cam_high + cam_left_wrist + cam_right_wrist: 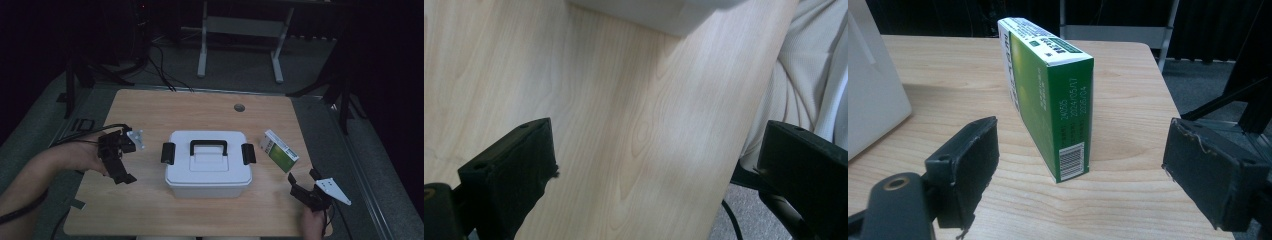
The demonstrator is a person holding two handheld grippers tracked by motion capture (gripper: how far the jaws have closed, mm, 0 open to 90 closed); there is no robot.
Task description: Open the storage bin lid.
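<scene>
my right gripper faces the green box, jaws wide.
the box stands on edge on the table at 3 o'clock from the white bin; my left gripper gapes at 9 o'clock.

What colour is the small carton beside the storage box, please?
Green and white carton, clearest in the right gripper view.

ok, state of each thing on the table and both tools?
White storage box: lid on, both black side latches down, handle flat.
Green carton: closed, standing on its long edge, untouched.
Left tool: open, empty, left of the box.
Right tool: open, empty, facing the carton.
</scene>
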